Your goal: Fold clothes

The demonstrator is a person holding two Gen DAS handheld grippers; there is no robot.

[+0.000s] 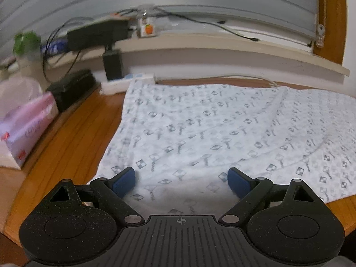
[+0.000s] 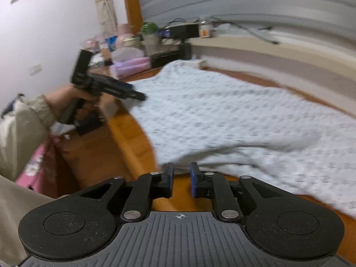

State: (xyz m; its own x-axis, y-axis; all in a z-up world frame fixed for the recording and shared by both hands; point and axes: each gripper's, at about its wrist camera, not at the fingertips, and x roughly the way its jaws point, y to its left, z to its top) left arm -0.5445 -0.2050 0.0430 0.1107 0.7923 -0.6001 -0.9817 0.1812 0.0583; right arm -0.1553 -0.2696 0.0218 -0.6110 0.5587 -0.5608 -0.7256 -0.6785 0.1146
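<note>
A white garment with a grey key-and-check print [image 1: 200, 122] lies spread flat on the wooden table [image 1: 73, 133]. My left gripper [image 1: 181, 180] is open wide and hovers just over the garment's near left part, nothing between its blue pads. In the right wrist view the same garment [image 2: 222, 115] looks pale blue and blurred, with a raised fold along its near edge. My right gripper [image 2: 181, 173] has a narrow gap between its pads, its tips at that near edge, and bare wood shows in the gap. A hand holds the left gripper [image 2: 142, 96] at the garment's far left corner.
A pink tissue box [image 1: 26, 126], a black box [image 1: 71, 89] and a white power strip [image 1: 126, 82] line the table's left and back. A ledge above carries cables, a black device and a green-lidded bottle [image 1: 24, 42]. A beige sleeve [image 2: 20, 129] is at the left.
</note>
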